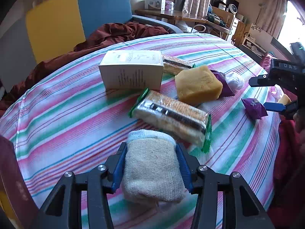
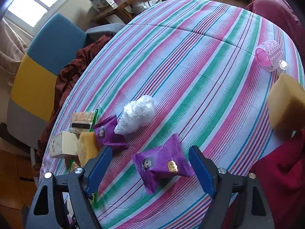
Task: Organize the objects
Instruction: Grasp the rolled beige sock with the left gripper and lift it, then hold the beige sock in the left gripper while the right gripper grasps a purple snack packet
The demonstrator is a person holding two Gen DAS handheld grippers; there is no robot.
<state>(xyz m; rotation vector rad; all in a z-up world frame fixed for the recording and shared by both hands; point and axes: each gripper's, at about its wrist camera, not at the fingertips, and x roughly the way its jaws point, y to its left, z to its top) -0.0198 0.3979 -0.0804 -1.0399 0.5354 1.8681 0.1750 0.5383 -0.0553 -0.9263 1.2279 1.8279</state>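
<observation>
A: Left tool (image 1: 152, 164) is clamped on the sock roll (image 1: 152, 168), just above the striped desk (image 1: 63, 110), near a cracker pack (image 1: 171, 117).

B: yep, and right tool (image 2: 150, 168) gapes wide around the purple packet (image 2: 162, 165), pads not touching it.
</observation>
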